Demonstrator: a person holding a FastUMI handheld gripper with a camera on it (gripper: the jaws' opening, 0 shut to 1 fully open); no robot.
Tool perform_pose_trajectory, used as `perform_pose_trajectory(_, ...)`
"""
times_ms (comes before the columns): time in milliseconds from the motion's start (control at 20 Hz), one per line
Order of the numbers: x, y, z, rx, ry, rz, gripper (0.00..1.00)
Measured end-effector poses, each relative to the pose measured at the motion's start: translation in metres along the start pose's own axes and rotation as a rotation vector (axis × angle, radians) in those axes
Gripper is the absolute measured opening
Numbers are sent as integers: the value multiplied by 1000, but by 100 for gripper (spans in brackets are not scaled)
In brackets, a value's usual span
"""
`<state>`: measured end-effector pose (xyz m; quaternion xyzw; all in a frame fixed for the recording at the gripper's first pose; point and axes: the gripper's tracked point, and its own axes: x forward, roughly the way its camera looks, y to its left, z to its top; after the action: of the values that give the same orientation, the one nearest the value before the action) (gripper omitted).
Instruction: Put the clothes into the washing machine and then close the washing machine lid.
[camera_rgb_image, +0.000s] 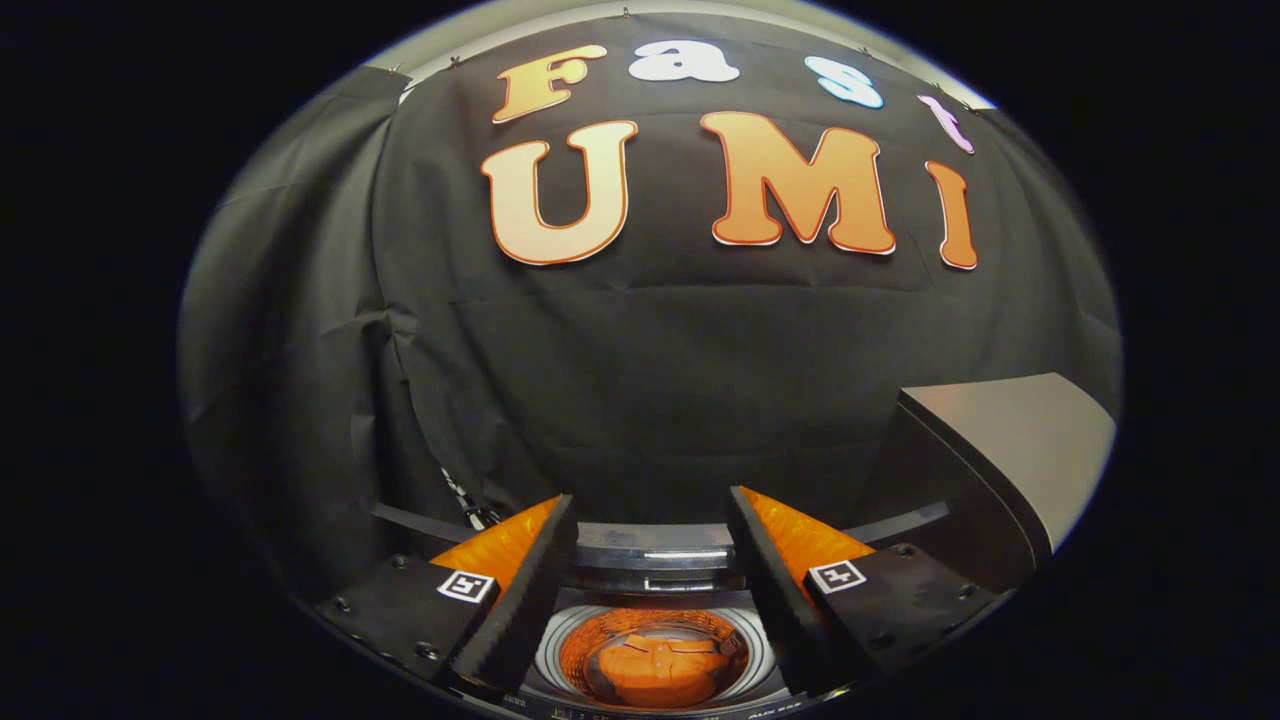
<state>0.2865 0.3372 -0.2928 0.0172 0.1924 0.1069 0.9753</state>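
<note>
Two fingers spread wide and holding nothing, that's our gripper right now, hanging above the washing machine and looking across it toward the black cloth wall. Down between the fingers we see the open drum, and there's the orange garment lying bunched at its bottom, well inside the rim. So we'd call the first half done; the lid is what's left.

And there's the lid, a grey panel standing raised off to the right of the fingers, at the machine's right side, tilted up and apart from the gripper.

What could go wrong? We judge the main risk is the approach to that lid: come at it too low and a finger could catch the machine's top edge; push it off-centre or too near the hinge and it may just rock without falling. Let it drop freely and it could slam. We can't tell how stiff the hinge is, so a steady hand matters.

As for the setting, we see a dark top deck on the machine just ahead of the fingers, with a glossy back edge catching light. Behind it the cloth hangs in soft folds, a cable trailing down near the machine's left rear corner
</note>
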Motion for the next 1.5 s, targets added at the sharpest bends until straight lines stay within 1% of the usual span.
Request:
perform_pose_trajectory(50, -1, -1, -8, 2, 11, -5, 98)
perform_pose_trajectory(200, -11, 0, -72, 36, 170, -5, 100)
perform_pose_trajectory(300, -11, 2, -106, 75, 202, 2, 100)
perform_pose_trajectory(400, -13, 5, -122, 100, 237, 2, 99)
perform_pose_trajectory(600, -19, 5, -128, 89, 247, 8, 98)
perform_pose_trajectory(700, -21, 4, -114, 82, 232, 11, 98)
perform_pose_trajectory(800, -26, 2, -91, 79, 203, 12, 98)
perform_pose_trajectory(1050, -57, -7, -10, 72, 93, 8, 98)
perform_pose_trajectory(1150, -75, -14, 33, 60, 33, 8, 98)
perform_pose_trajectory(1300, -108, -26, 86, 54, -45, 5, 98)
perform_pose_trajectory(1400, -134, -36, 114, 80, -93, 3, 98)
perform_pose_trajectory(1500, -155, -49, 132, 137, -129, 3, 98)
